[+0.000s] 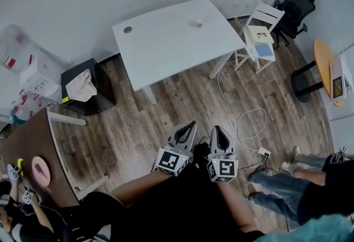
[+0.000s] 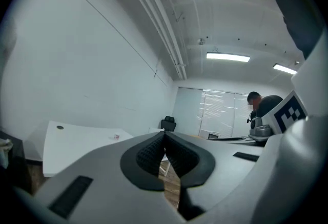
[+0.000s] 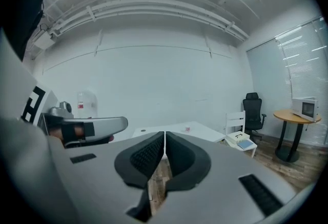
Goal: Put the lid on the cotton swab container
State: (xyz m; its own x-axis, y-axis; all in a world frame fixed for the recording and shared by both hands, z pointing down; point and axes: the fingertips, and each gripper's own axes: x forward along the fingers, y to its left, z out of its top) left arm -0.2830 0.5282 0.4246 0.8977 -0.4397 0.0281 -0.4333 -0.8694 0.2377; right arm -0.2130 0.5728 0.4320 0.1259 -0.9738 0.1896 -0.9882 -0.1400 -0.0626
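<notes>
White table (image 1: 166,52), container (image 1: 197,23) near its far right corner, my left gripper (image 1: 192,123) and right gripper (image 1: 217,128) both clenched empty, well apart from it.

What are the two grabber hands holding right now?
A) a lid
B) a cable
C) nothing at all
C: the left gripper and the right gripper each have their jaws pressed together, with nothing between them.
</notes>
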